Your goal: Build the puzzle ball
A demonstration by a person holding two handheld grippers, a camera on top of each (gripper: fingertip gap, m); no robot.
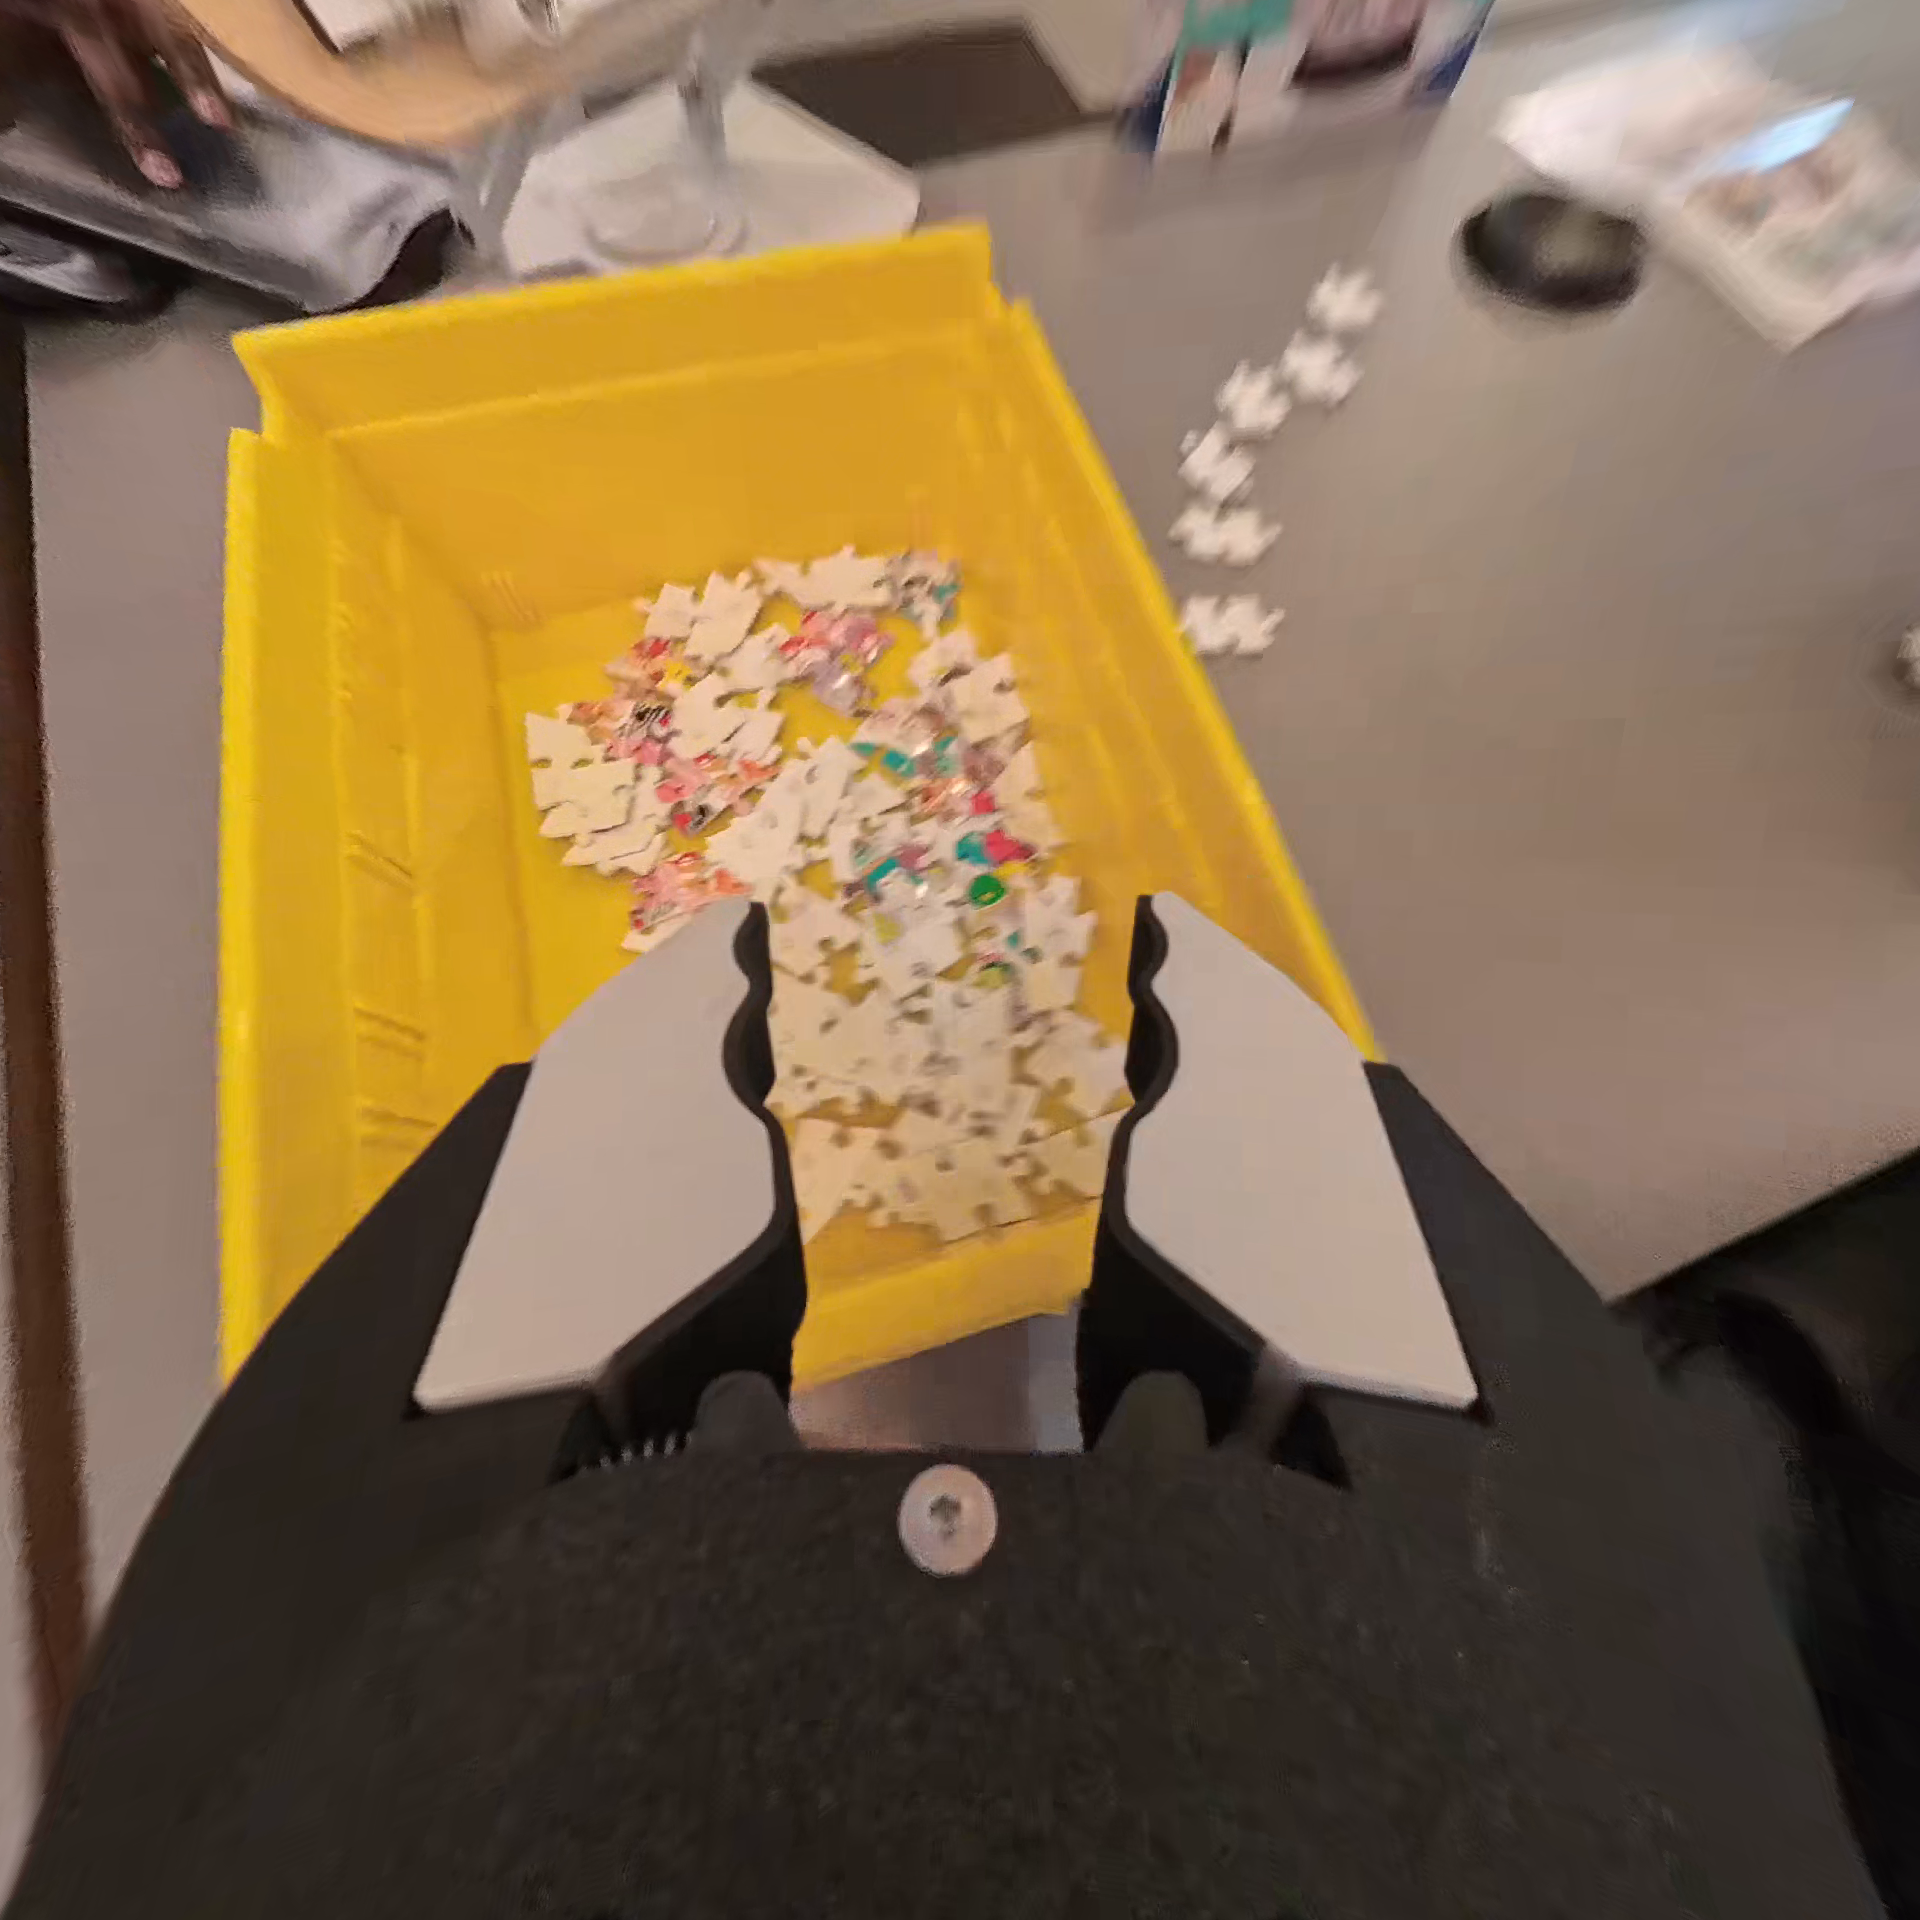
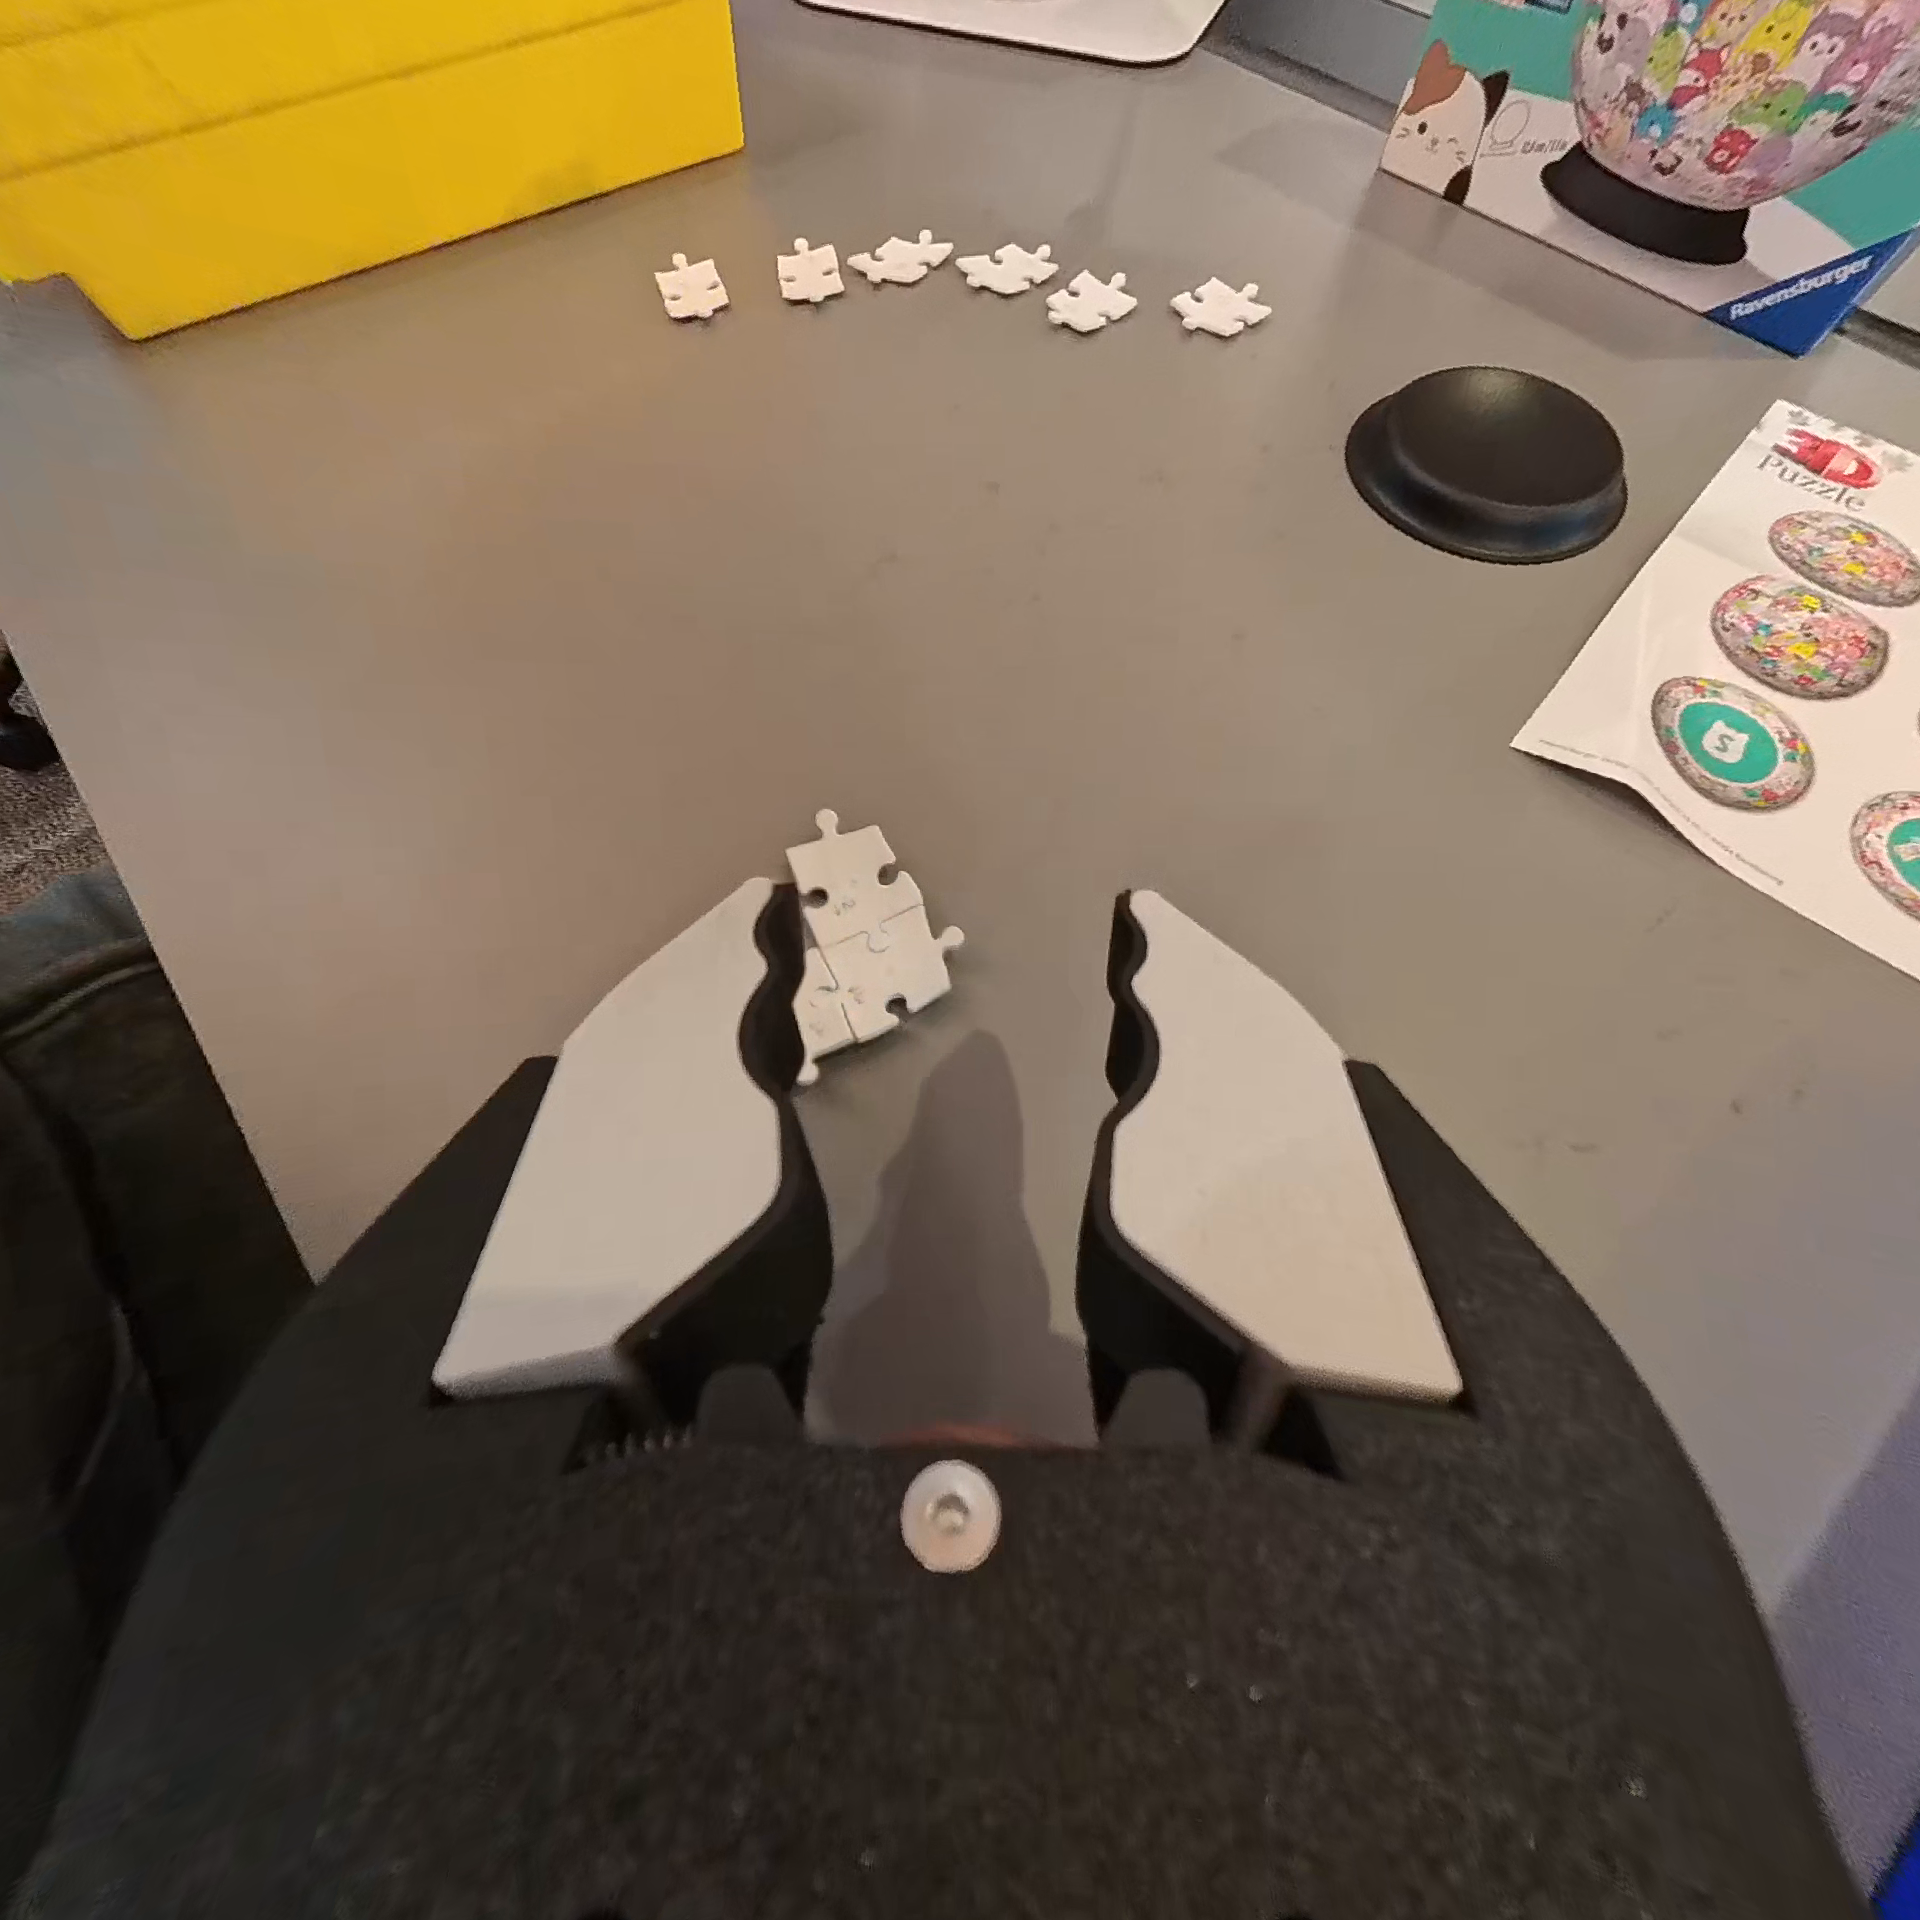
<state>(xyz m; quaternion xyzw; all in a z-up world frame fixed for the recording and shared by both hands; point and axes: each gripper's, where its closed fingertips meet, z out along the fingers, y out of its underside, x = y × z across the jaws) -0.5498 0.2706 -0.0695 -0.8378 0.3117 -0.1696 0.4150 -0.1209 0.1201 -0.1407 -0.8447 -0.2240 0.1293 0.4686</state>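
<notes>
The bin is bright yellow, and the heap of puzzle pieces in it shows white backs mixed with pink, teal and green prints. On the grey table lie plain white pieces in a row, a white joined cluster and a black round stand. Both grippers have black bodies with pale grey finger plates.

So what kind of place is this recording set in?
Probably an office or lab desk set up for puzzle work: a grey table holding a yellow bin of pieces, a puzzle box and an instruction sheet.
</notes>
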